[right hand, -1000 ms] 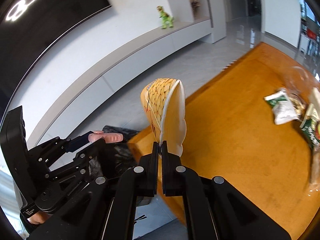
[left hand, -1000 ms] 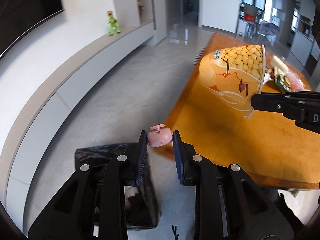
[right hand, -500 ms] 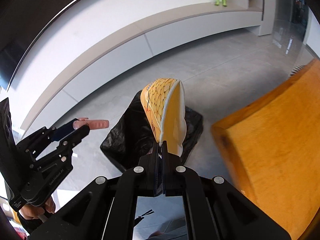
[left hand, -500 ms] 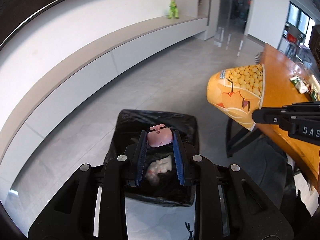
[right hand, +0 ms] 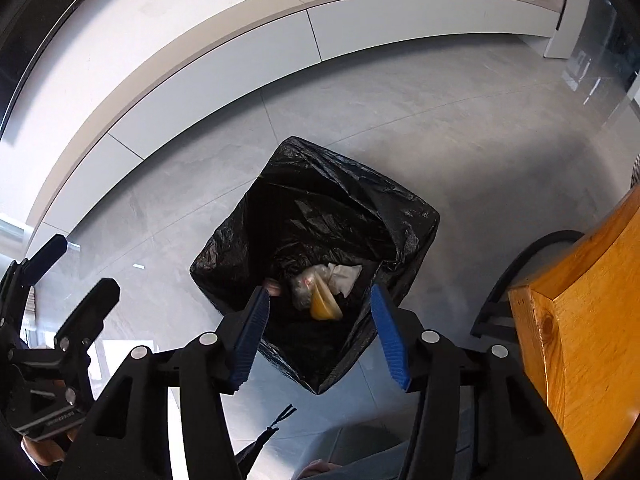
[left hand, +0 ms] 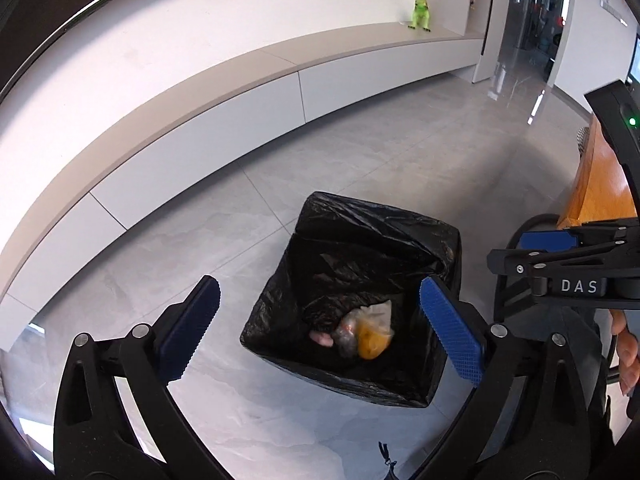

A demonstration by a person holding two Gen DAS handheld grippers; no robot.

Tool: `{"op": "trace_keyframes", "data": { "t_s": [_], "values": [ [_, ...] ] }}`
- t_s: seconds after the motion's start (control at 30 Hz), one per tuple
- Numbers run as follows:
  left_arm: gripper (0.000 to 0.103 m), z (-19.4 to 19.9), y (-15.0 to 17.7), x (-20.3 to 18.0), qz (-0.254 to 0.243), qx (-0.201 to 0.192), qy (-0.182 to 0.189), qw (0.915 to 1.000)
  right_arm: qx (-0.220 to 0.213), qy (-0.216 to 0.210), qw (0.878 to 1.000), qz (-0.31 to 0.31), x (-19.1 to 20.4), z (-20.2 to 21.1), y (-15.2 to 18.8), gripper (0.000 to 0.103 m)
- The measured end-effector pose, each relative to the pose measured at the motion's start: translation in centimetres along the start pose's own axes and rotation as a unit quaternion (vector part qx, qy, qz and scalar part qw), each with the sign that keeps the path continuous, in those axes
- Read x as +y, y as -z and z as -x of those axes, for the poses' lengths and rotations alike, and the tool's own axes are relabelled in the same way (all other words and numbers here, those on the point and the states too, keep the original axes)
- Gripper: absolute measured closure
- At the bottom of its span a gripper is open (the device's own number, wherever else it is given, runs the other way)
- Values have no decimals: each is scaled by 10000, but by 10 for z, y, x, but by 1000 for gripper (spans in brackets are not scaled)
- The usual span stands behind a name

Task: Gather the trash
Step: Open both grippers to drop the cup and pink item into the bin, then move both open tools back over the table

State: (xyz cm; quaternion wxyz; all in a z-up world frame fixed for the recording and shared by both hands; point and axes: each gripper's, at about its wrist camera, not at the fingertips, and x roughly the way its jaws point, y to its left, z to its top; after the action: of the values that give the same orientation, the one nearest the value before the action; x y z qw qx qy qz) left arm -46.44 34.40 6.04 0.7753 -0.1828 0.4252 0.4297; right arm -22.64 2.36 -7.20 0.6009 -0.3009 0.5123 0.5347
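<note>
While both claws hang over the gray floor (left hand: 360, 152), a square bin (left hand: 400, 232) lined with crinkled black plastic sits directly below them. Left claw (left hand: 320, 320) is spreading wide, nothing between its blue pads; right claw (right hand: 318, 320) is opening too, likewise empty. Beneath their tips, at the bin's bottom, lie an orange-yellow snack bag (right hand: 322, 306), clear wrappers (right hand: 306, 284) and a small pink piece (left hand: 322, 338).
</note>
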Motion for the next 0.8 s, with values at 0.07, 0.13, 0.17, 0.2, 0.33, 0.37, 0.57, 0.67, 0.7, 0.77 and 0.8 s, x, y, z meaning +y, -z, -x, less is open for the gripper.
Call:
{"op": "trace_keyframes", "data": {
  "t_s": [0.07,0.13,0.17,0.2,0.33,0.37,0.57,0.67,0.7,0.77,0.8],
  "values": [
    [6,0,-2,2,8,-32,-31,10000,-43,46,10000,11,-4,5,1,49],
    [6,2,-3,-1,-14,-50,3,10000,-79,74,9999,-9,-9,10,2,49],
    [6,2,-4,-4,-41,-64,16,10000,-88,53,9999,-27,-11,12,1,49],
    [6,4,-4,-7,-81,-79,20,9999,-103,38,9999,-57,-16,14,1,49],
    [6,10,-6,-27,-224,-102,99,9996,-216,22,9997,-141,-31,28,4,49],
    [6,9,-6,-31,-266,-116,134,9995,-265,24,9995,-175,-36,35,7,49],
    [6,25,-22,-81,-686,-320,492,9959,-565,189,9975,-377,-74,70,27,45],
    [6,33,-32,-110,-917,-423,703,9924,-693,284,9957,-548,-99,85,36,45],
    [6,35,-35,-120,-1002,-445,753,9911,-733,337,9947,-644,-111,92,41,45],
    [6,38,-42,-146,-1221,-471,903,9873,-793,420,9927,-801,-131,102,47,45],
    [6,39,-45,-157,-1304,-485,967,9855,-825,494,9912,-906,-145,108,52,45]
  ]
}}
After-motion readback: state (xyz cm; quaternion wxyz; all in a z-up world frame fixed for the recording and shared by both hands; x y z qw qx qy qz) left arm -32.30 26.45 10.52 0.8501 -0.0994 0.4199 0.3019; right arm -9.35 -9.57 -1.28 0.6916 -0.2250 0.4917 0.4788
